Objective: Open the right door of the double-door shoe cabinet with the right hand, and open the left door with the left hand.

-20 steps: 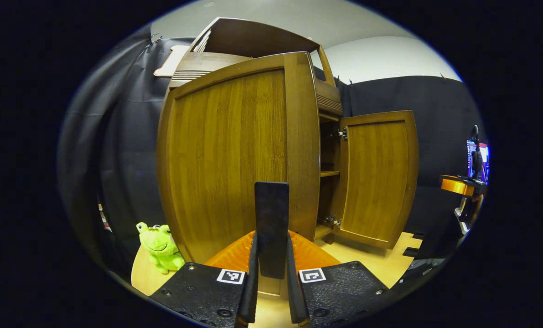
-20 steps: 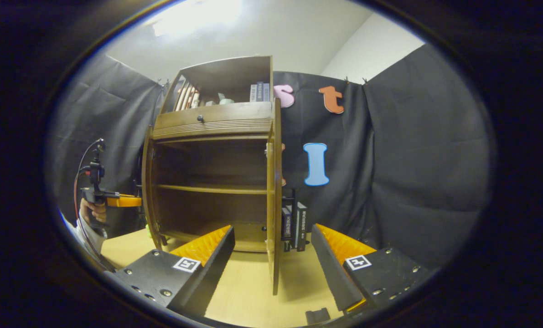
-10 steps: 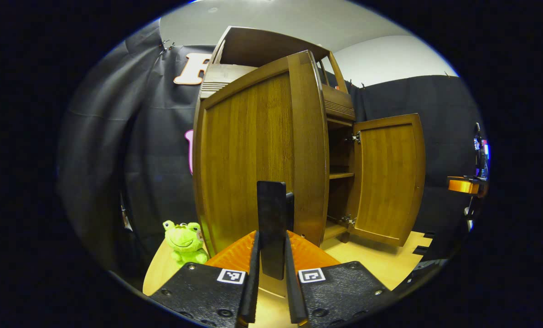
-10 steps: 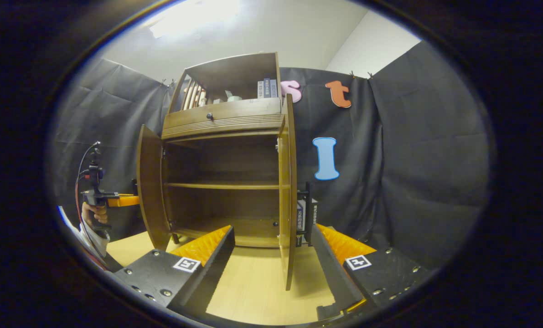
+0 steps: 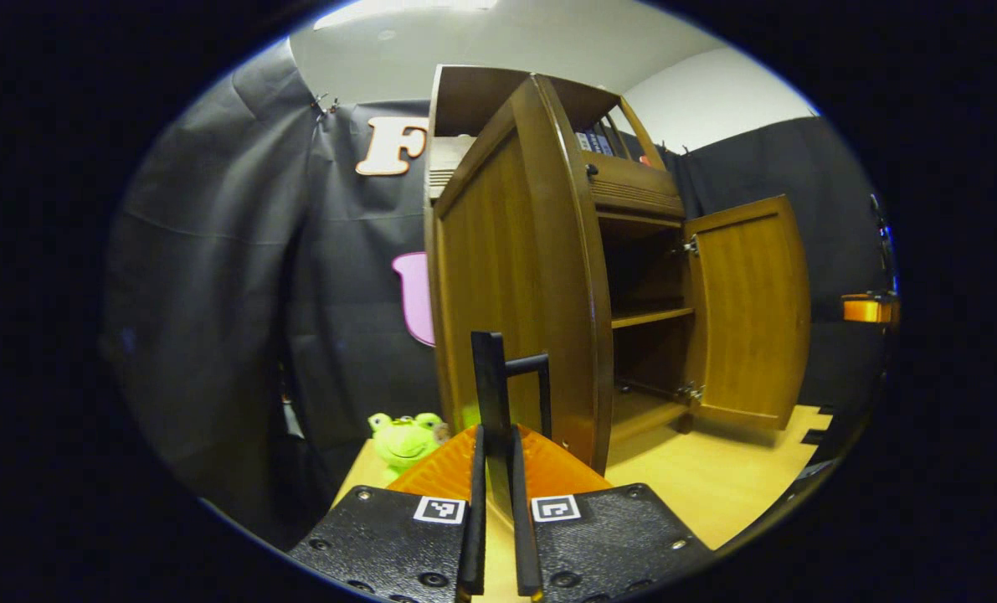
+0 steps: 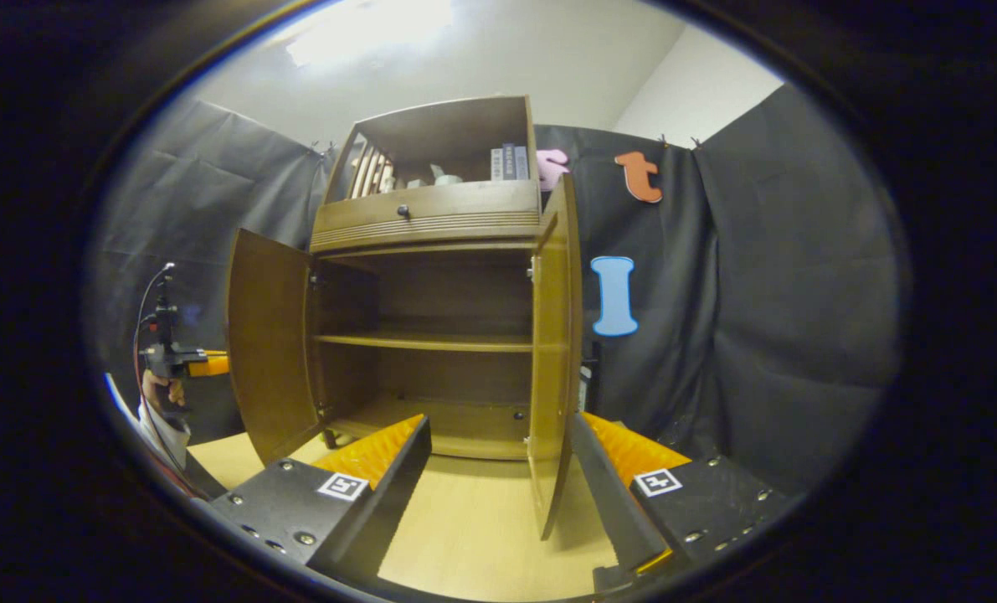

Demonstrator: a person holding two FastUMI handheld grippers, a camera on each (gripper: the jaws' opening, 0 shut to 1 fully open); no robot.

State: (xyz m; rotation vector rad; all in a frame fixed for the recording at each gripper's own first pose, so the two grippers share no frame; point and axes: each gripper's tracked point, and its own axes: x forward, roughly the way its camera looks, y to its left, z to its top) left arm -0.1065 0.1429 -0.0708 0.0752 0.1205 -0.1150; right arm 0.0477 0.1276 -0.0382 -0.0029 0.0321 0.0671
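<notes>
- Brown wooden double-door shoe cabinet (image 6: 431,335) stands upright on a light wood floor, against the black cloth wall. Open top shelf, a drawer with a small round knob under it, two-door compartment below.
- Brown wooden panel left door (image 6: 268,343) is swung wide open, hinged at the cabinet's left side. In the left gripper view it is seen nearly edge-on (image 5: 540,260), with a dark bar handle (image 5: 498,394) on its outer face near the free edge.
- Brown wooden panel right door (image 6: 552,335) is also swung open, standing out roughly square to the cabinet front; seen face-on (image 5: 749,310) in the left gripper view, metal hinges visible.
- Interior exposed: one horizontal wooden shelf (image 6: 427,341) across the middle.
</notes>
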